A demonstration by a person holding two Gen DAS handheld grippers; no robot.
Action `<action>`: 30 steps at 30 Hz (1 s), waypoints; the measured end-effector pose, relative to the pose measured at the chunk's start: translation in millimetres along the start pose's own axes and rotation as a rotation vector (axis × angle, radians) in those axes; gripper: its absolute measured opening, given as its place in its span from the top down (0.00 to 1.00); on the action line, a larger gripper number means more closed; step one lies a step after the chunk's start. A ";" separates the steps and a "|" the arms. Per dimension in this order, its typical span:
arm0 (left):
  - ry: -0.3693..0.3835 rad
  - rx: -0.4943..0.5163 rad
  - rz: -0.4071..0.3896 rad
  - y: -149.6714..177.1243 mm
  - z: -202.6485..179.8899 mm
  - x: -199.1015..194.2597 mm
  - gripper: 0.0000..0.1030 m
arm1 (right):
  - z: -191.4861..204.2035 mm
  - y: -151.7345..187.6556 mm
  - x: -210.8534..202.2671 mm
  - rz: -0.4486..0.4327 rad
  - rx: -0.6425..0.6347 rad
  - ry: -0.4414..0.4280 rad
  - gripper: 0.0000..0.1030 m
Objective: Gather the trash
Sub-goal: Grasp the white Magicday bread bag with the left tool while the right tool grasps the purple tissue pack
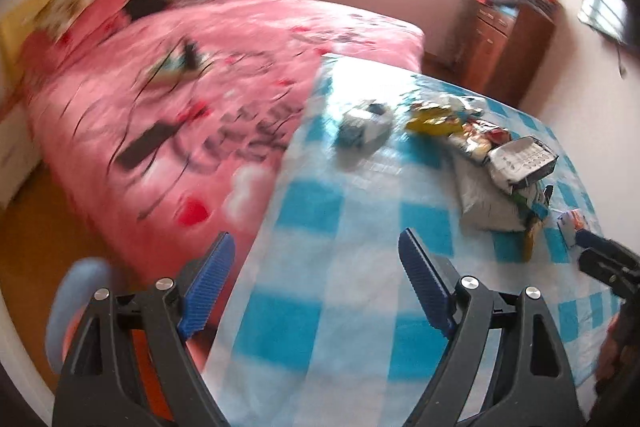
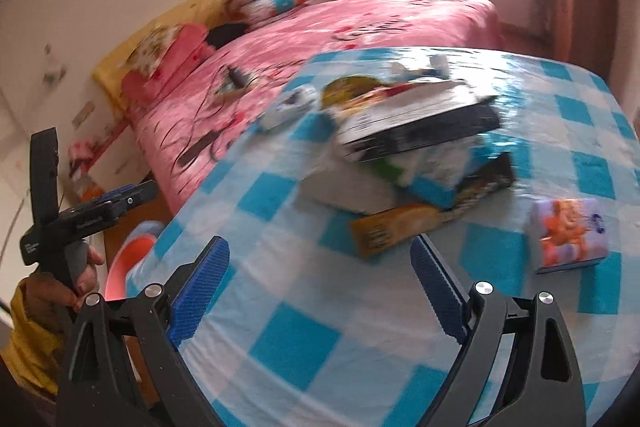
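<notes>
All the trash sits in a loose heap (image 2: 408, 155) mid-table, on the blue-and-white checked tablecloth (image 2: 304, 339), and none of it looks collected yet. On top lies a flat black-and-white box (image 2: 416, 131), tilted, resting on a white bag and a yellow snack wrapper (image 2: 384, 231) that pokes out toward the near edge. A small crumpled white-and-blue pack (image 1: 364, 125) lies apart on the bed side of the pile, and a little tissue packet with an orange picture (image 2: 570, 235) sits alone, just beside the heap on the other side.

The right gripper (image 2: 320, 283) hangs over the near table edge, jaws spread wide, nothing between them, aimed at that yellow wrapper. The left gripper (image 1: 316, 283) is also spread and empty, off by the table corner nearest the pink bed (image 1: 200, 87), well apart from the pile. No bin or bag to drop things into shows in either view. My read: the very start, every piece left to pick up.
</notes>
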State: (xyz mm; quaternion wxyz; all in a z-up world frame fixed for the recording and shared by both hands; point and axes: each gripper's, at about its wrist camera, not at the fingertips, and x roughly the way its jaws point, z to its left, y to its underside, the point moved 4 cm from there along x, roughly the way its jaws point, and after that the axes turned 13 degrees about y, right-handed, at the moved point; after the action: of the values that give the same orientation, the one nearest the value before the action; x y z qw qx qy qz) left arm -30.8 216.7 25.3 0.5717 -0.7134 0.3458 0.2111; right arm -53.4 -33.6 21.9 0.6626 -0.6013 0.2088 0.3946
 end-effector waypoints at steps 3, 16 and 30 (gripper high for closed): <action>0.037 0.085 0.026 -27.8 -12.0 30.0 0.18 | -24.7 -7.4 0.1 0.006 0.065 0.011 0.12; 0.103 0.206 0.126 -95.4 -14.7 147.6 0.18 | -142.0 -4.2 2.0 -0.004 0.297 0.183 0.12; 0.120 0.192 0.179 -104.5 -10.8 196.1 0.36 | -151.2 1.8 14.3 0.002 0.222 0.205 0.12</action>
State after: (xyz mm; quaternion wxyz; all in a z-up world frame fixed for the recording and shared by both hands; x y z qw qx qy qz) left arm 176.7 168.1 -38.5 0.5945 -0.6331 0.4603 0.1840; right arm -16.3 -175.2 -18.6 0.7000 -0.5612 0.3182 0.3062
